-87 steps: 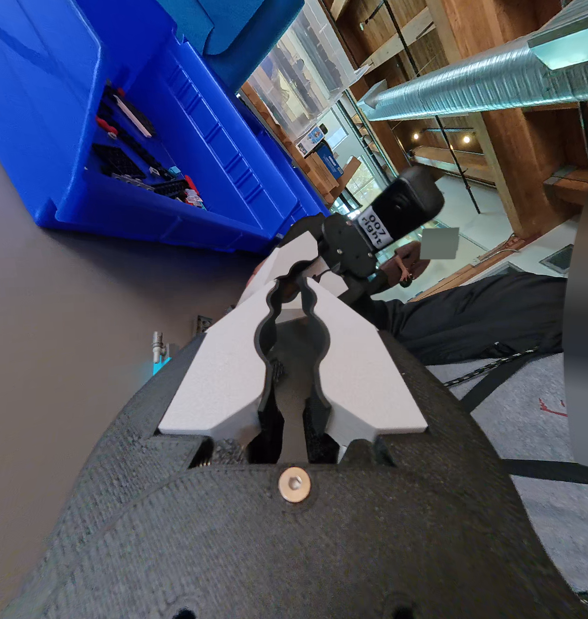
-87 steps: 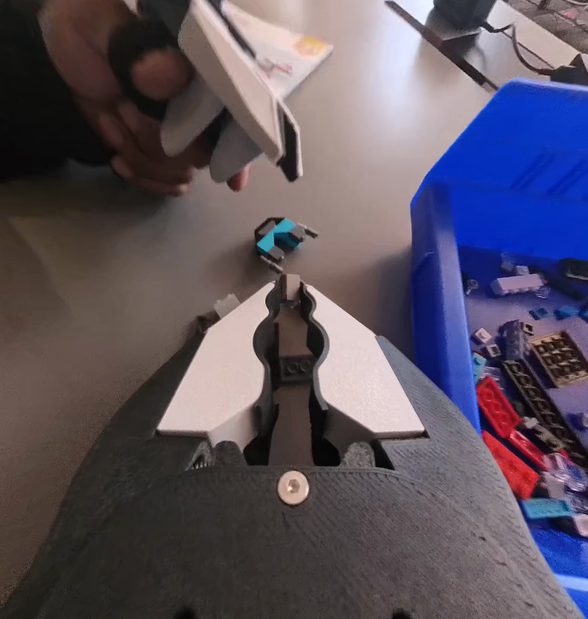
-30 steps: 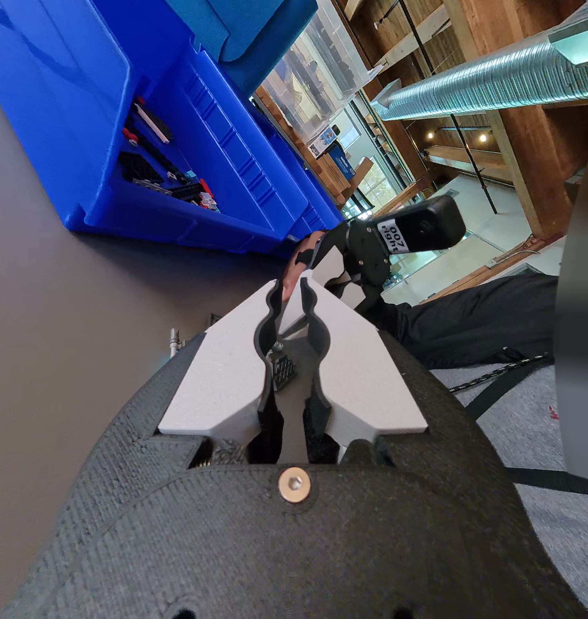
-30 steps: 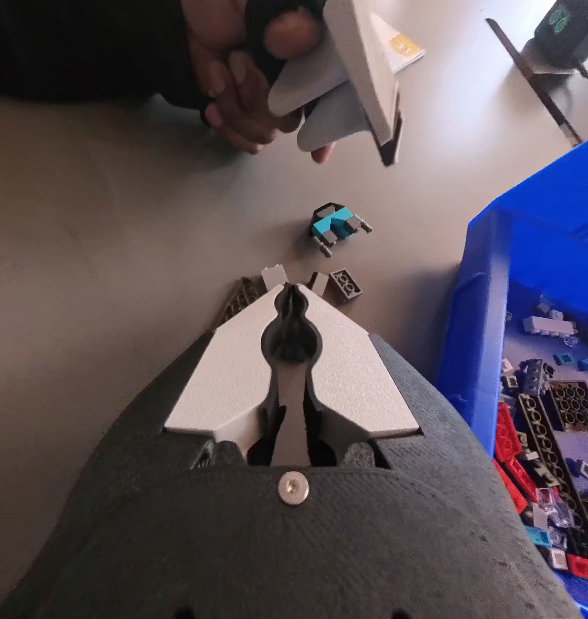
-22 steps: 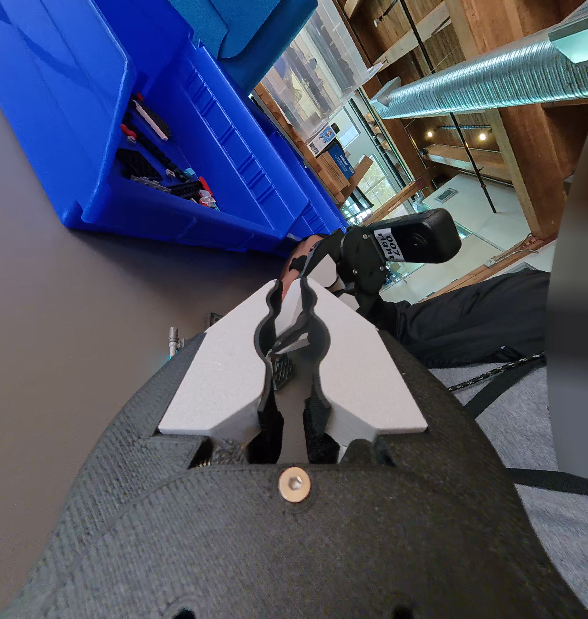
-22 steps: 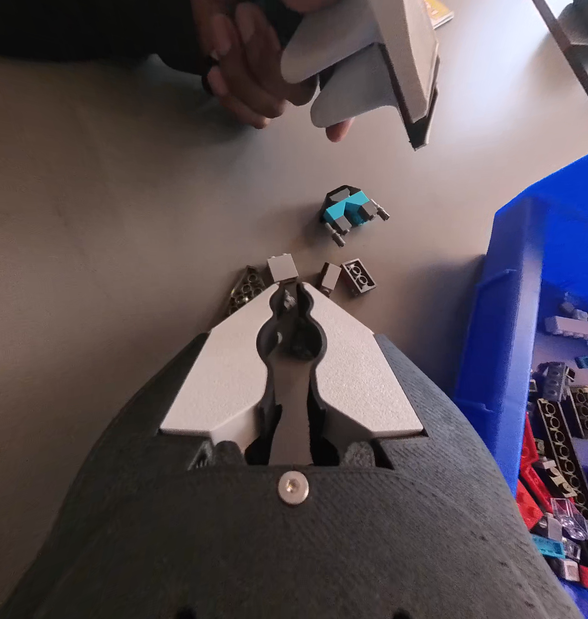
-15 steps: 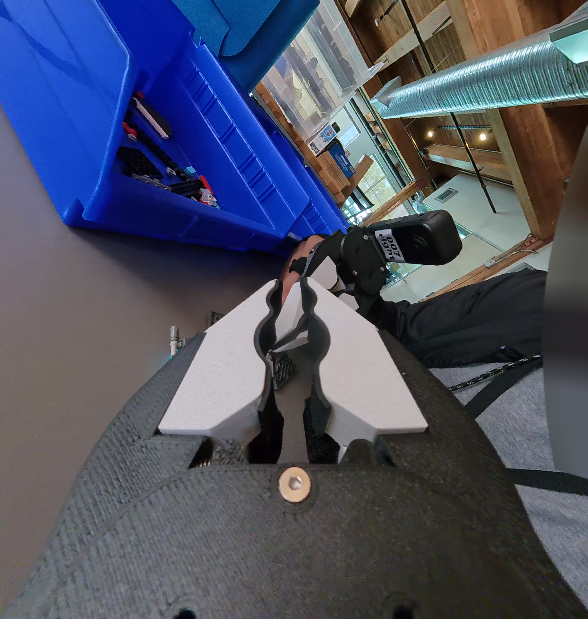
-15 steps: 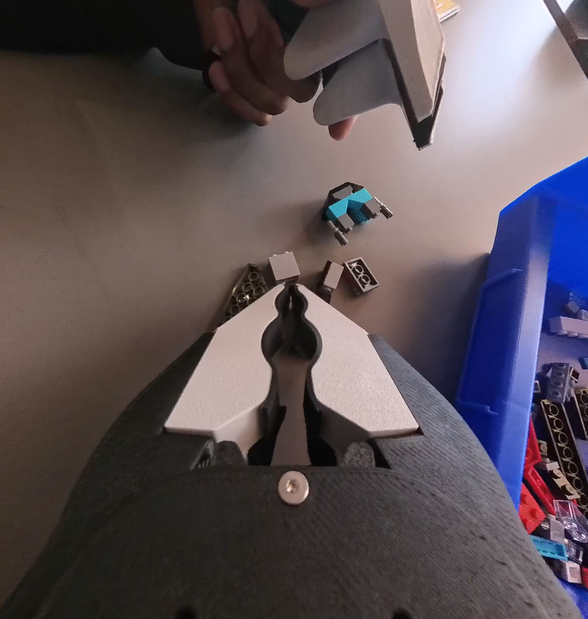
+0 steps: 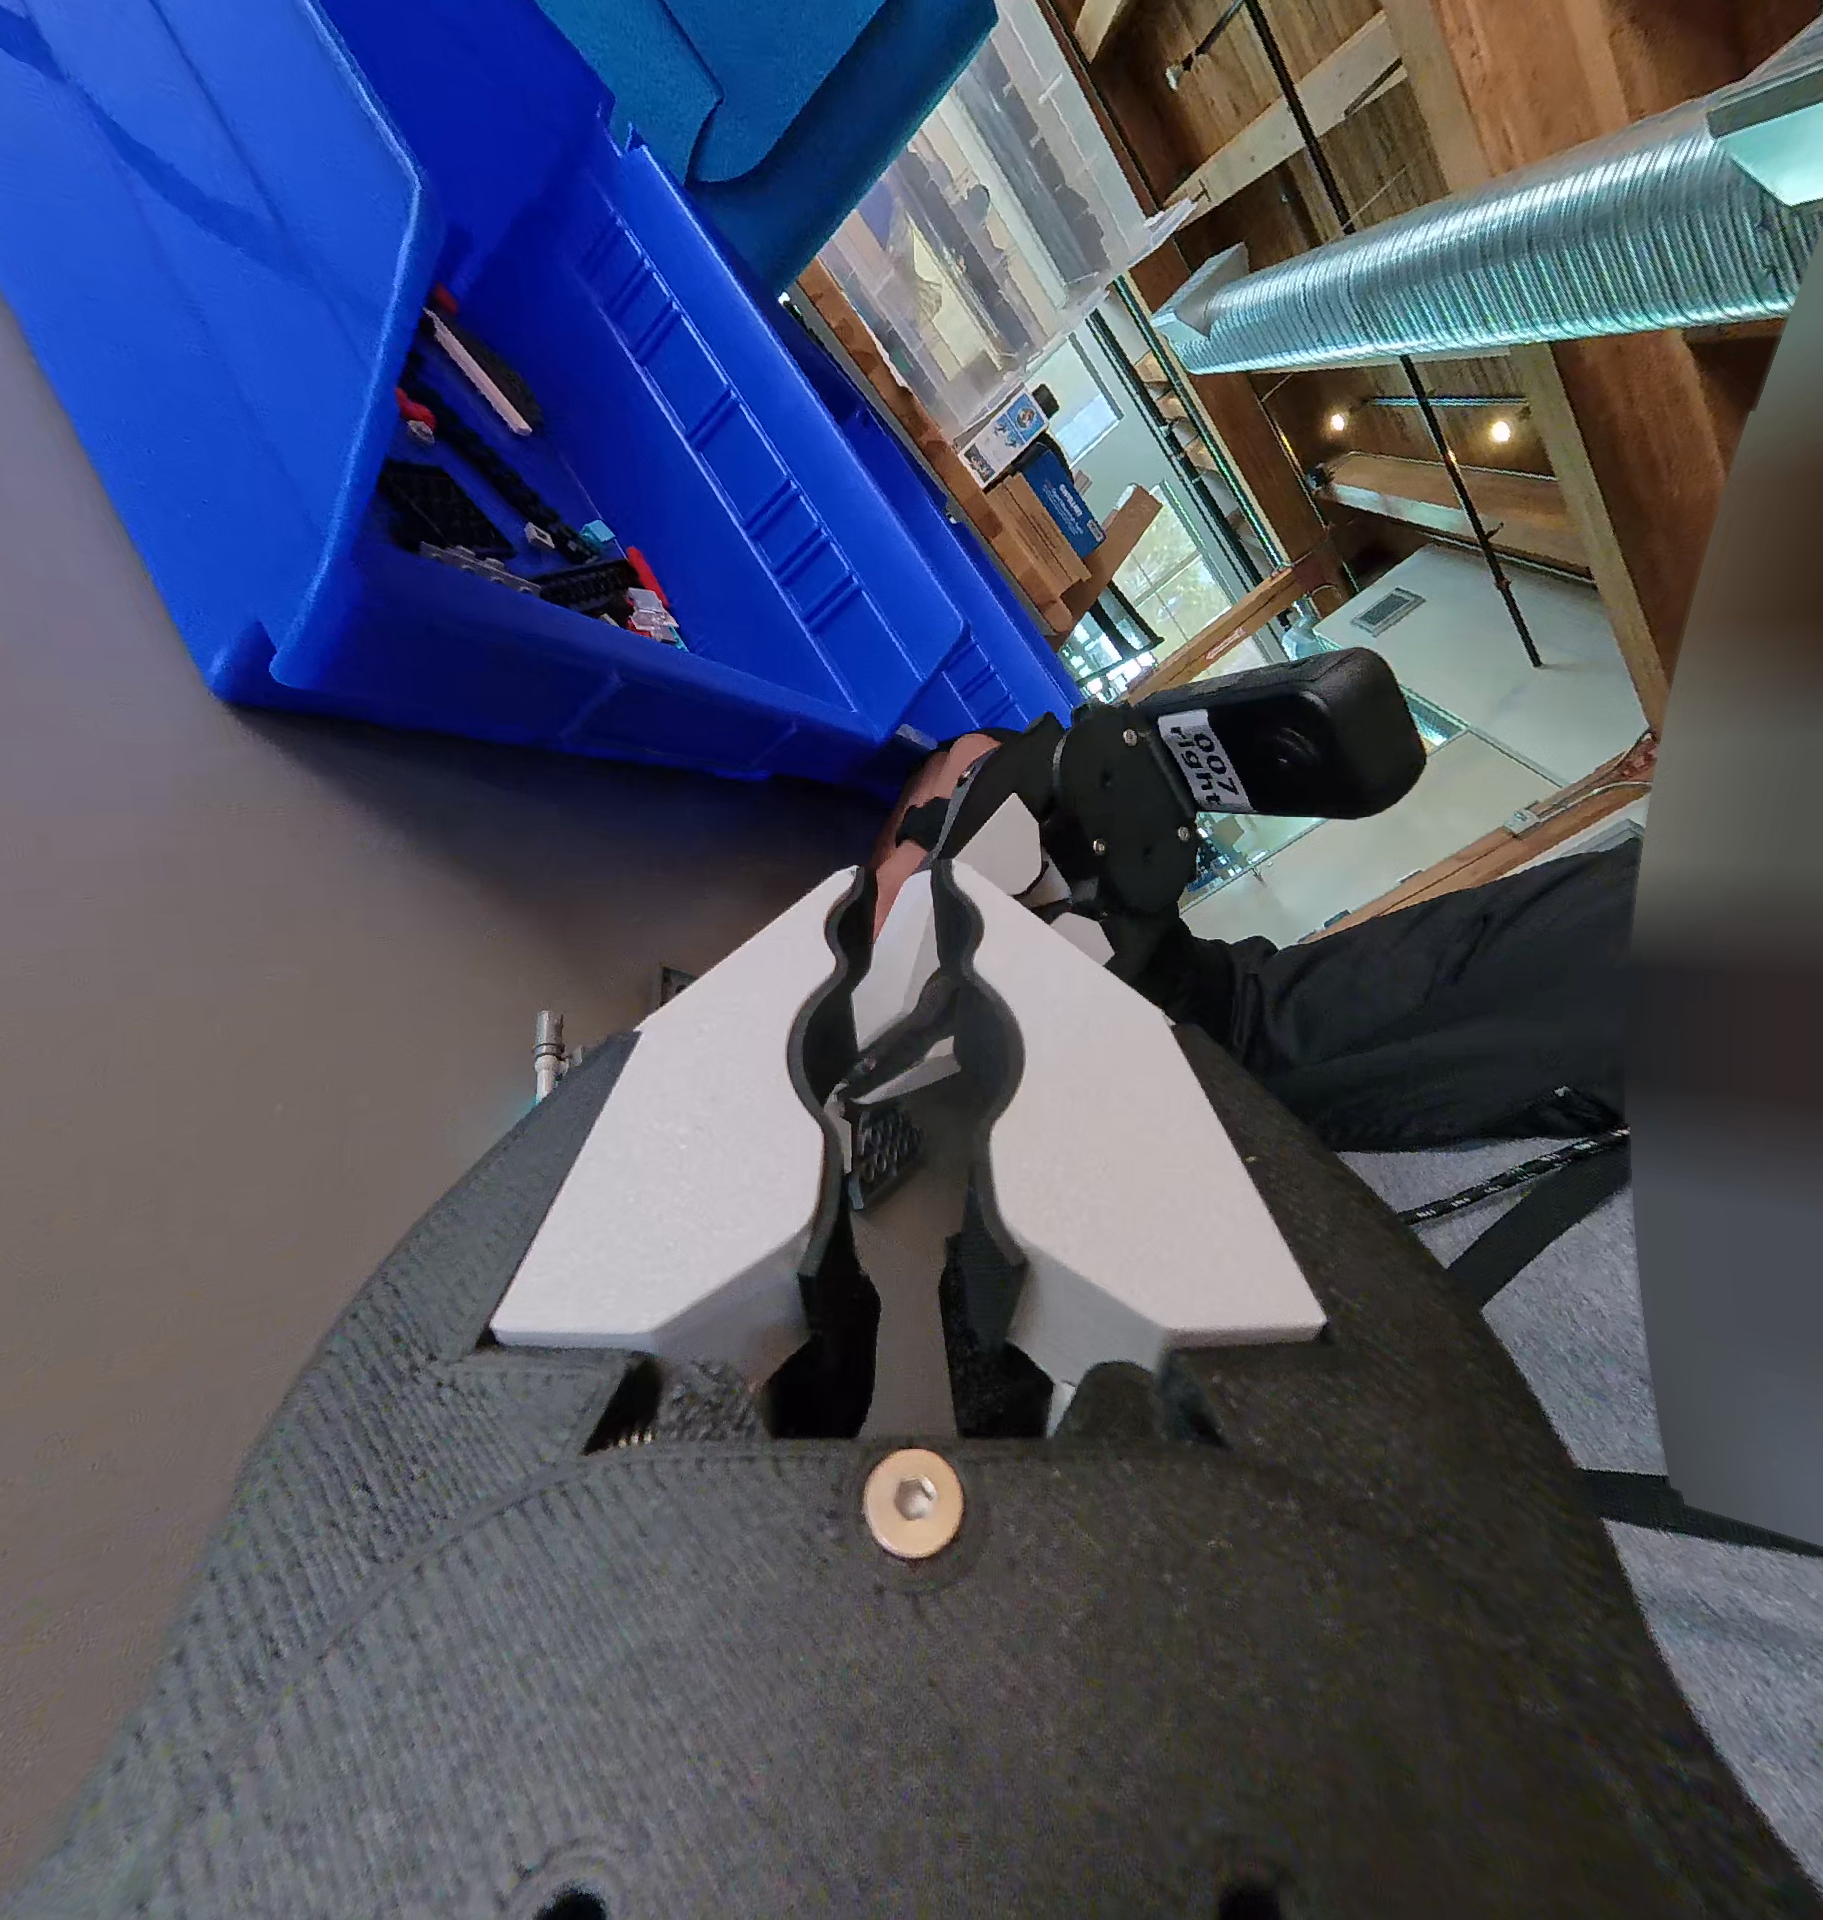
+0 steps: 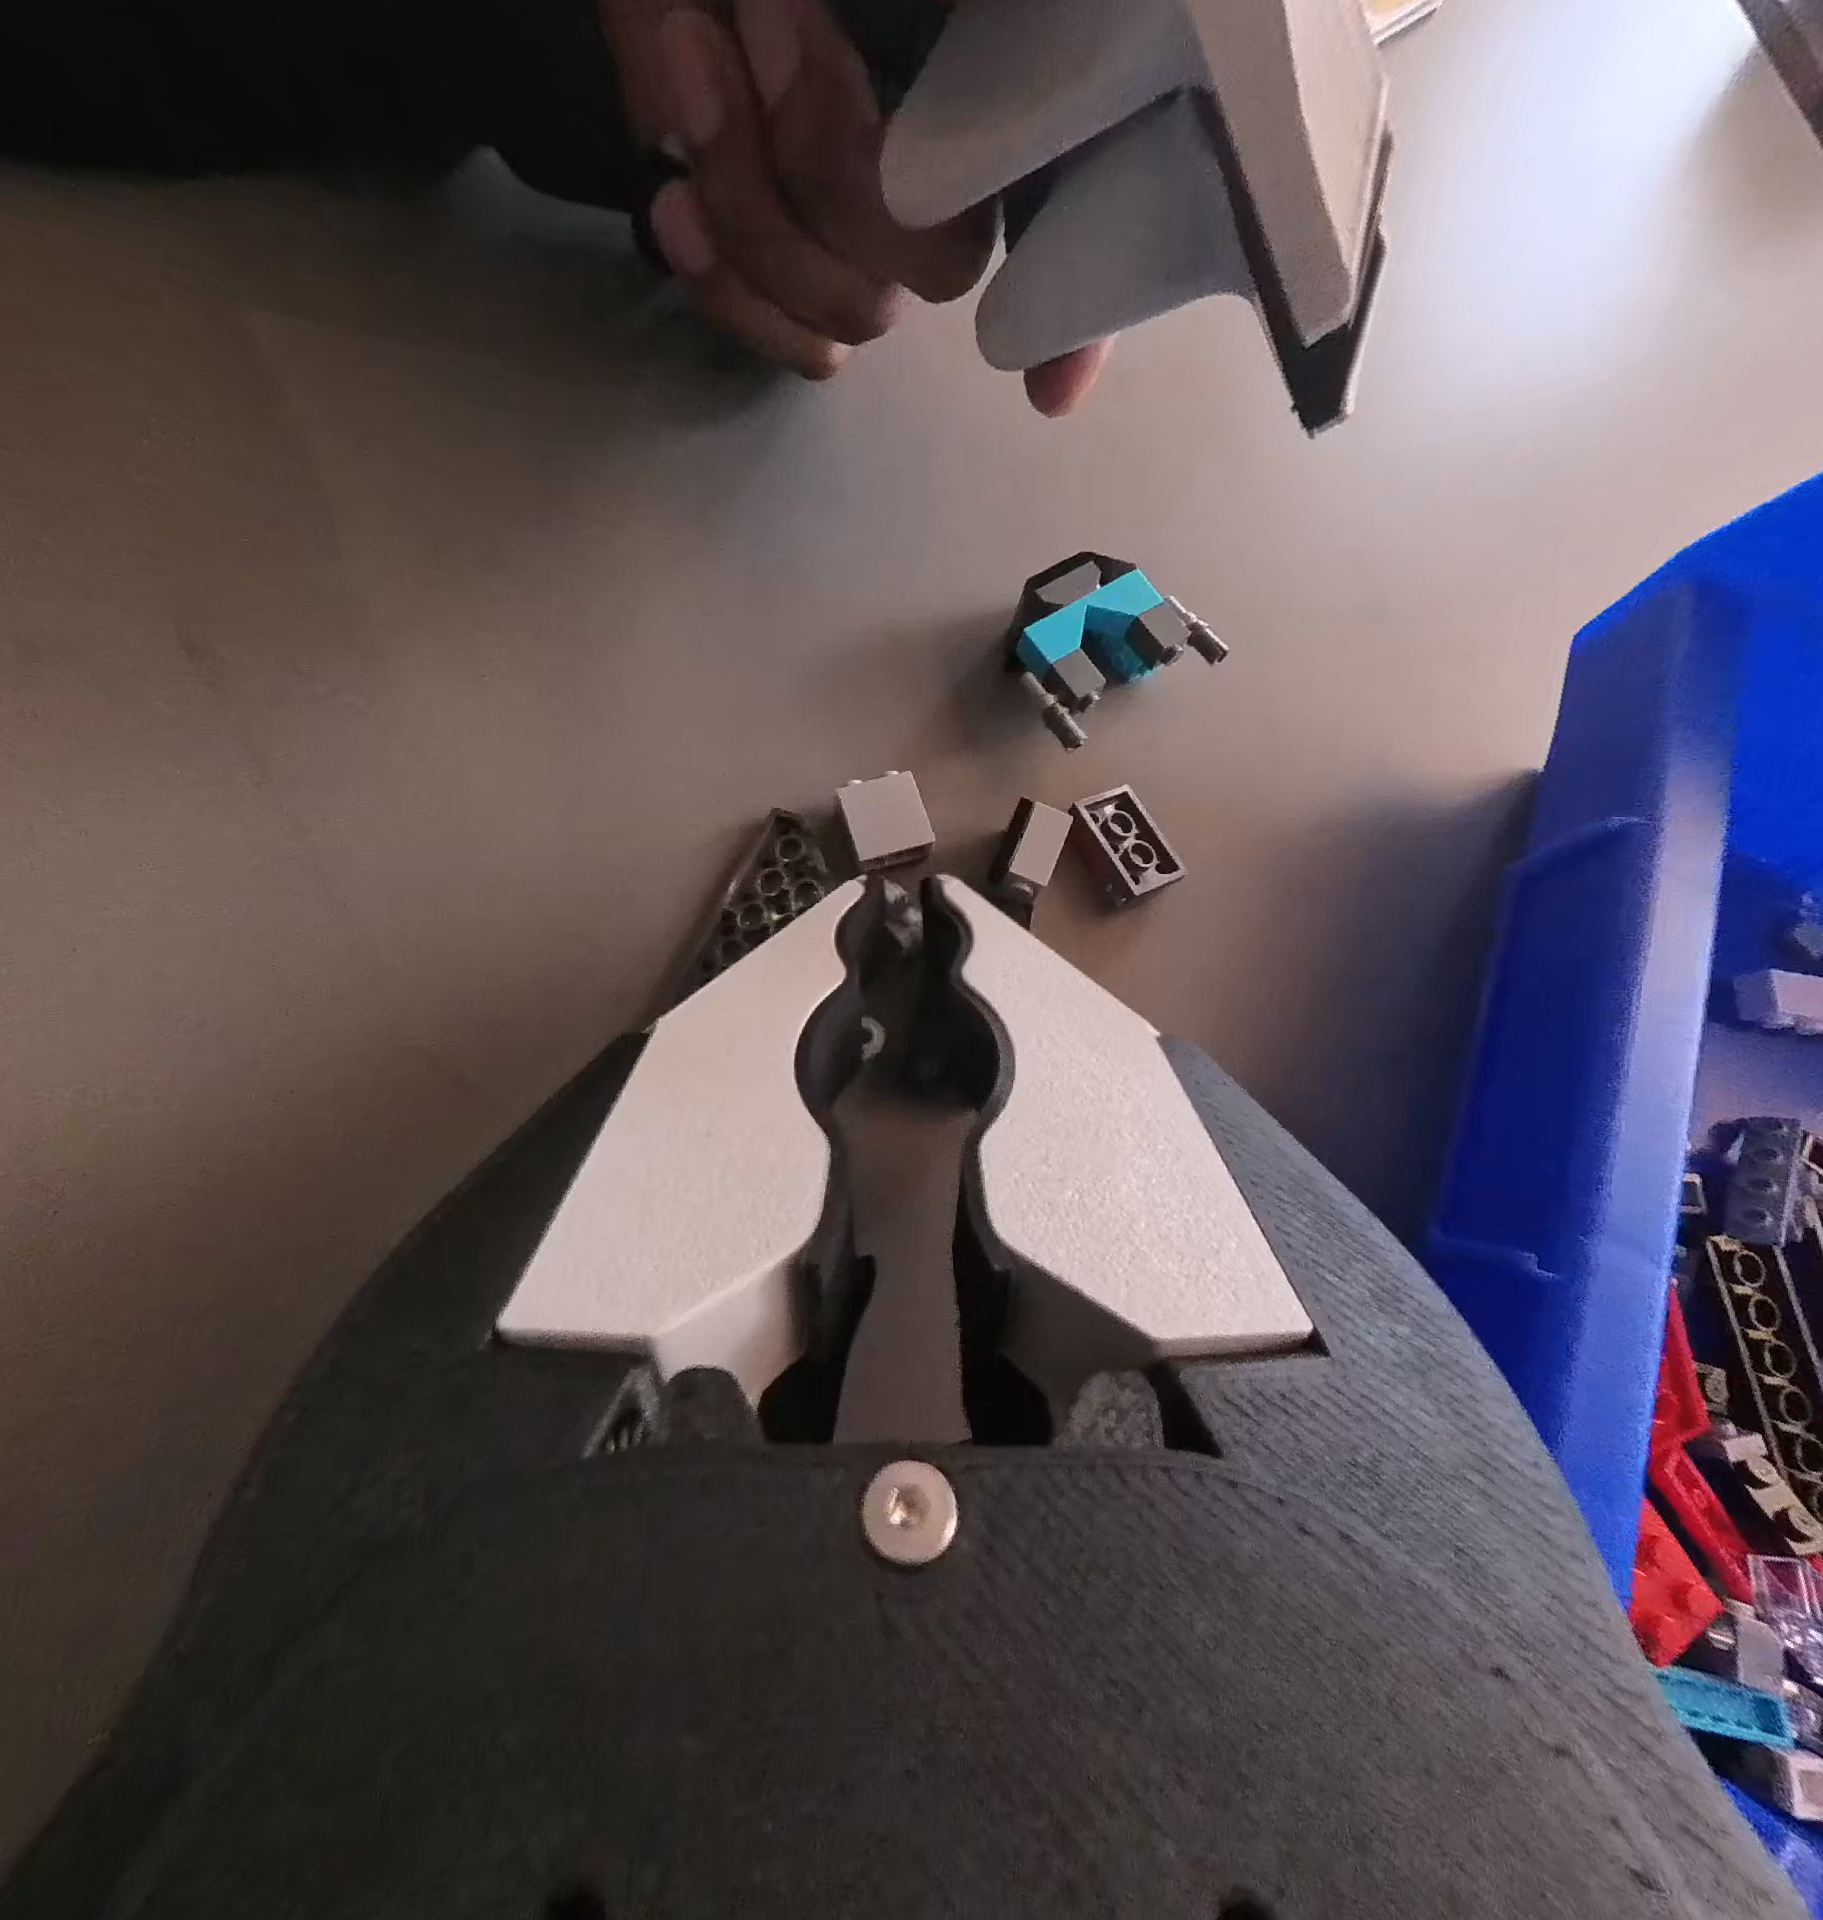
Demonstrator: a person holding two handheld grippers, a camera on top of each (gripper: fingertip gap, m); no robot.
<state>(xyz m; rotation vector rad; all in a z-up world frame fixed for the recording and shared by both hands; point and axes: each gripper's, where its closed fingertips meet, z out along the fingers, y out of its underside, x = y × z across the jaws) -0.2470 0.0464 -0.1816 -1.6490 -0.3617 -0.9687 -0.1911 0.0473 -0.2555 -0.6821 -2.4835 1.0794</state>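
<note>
Right claw [image 10: 899, 906] narrow about 1 dark piece [image 10: 899, 930], grip unclear, just beside grey brick [image 10: 884, 821]; left claw [image 9: 902, 891] narrowly parted, empty. I fear the piece slipping, tips knocking the brick.

You are looking at a white sticker [image 9: 1203, 767] bearing a few black characters. It is sitting on the side of a black camera [image 9: 1302, 740], at about 2 o'clock from the centre of the left wrist view, and its writing is running sideways. Farther off, toward 1 o'clock, small boxes [image 9: 1068, 507] are carrying blue and white printing, too small to read. In the right wrist view, nothing readable is showing.
</note>
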